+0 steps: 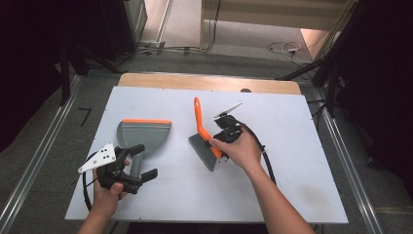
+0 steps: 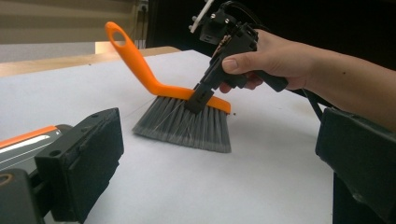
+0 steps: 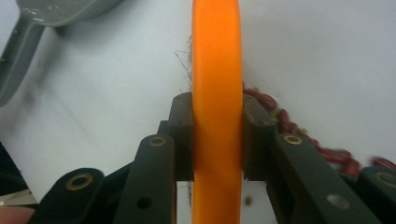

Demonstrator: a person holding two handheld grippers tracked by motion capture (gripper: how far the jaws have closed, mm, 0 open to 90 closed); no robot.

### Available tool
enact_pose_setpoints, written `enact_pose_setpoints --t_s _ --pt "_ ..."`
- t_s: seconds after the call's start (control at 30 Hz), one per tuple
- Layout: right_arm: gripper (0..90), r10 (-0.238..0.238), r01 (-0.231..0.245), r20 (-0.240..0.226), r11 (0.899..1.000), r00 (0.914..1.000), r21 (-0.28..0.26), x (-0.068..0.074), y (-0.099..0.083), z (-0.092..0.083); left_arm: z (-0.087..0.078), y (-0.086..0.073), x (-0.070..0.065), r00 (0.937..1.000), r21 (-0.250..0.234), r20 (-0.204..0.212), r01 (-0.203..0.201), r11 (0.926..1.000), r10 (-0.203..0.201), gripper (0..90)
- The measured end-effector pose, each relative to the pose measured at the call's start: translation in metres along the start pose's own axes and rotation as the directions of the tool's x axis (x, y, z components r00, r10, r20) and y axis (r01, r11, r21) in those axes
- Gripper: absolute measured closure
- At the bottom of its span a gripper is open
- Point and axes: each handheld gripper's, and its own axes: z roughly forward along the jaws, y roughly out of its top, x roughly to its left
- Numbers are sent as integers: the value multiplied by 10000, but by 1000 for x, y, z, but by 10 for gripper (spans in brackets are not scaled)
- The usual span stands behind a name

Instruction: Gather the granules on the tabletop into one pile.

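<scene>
One light brush (image 1: 204, 139) stands bristles-down mid bench (image 1: 292, 185), right hand-held gripper (image 2: 198, 99) clamped on its stiff orange back w/ soft bristles below, prob. best hold there, while left hand-held gripper (image 1: 139, 163) sits open near the dustpan (image 1: 143, 134).

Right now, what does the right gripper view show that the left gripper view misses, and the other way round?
The right gripper view alone has small red beans lying beside the brush, and the grey dustpan's handle on the table. The left gripper view alone has the brush's grey bristles resting on the white table, the looped end of its handle, and the left gripper open. Both share the orange brush clamped in the right gripper.
</scene>
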Motion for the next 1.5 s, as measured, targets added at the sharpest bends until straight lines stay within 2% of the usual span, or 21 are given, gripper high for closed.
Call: enact_pose_setpoints --t_s 0.3,0.47,1.0,1.17,1.27,1.37,1.5 --pt "687 472 -468 205 9988 9987 -165 -22 -18 -18 1 0 -1 10000 50 -5 -1 10000 1 18" --pt "686 553 -545 312 9982 9980 -260 -30 -25 -24 1 0 0 10000 63 0 -3 10000 3 18" --pt "686 708 -690 623 9972 9955 -296 -44 -36 -37 1 0 0 10000 53 -16 -13 10000 13 18" --pt "687 567 -528 627 9967 9964 -615 -35 -33 -49 2 0 0 10000 45 -18 4 10000 -4 18" --pt "687 465 -417 503 9948 9977 -926 -24 -23 -52 3 0 -1 10000 53 -12 3 10000 -2 18" --pt "687 333 -294 368 9943 9988 -1026 -10 -10 -43 3 0 -1 10000 61 9 -28 10000 28 18" --pt "688 542 -510 253 9920 9982 -1153 1 5 -22 0 0 0 10000 28 -4 -30 10000 30 18"
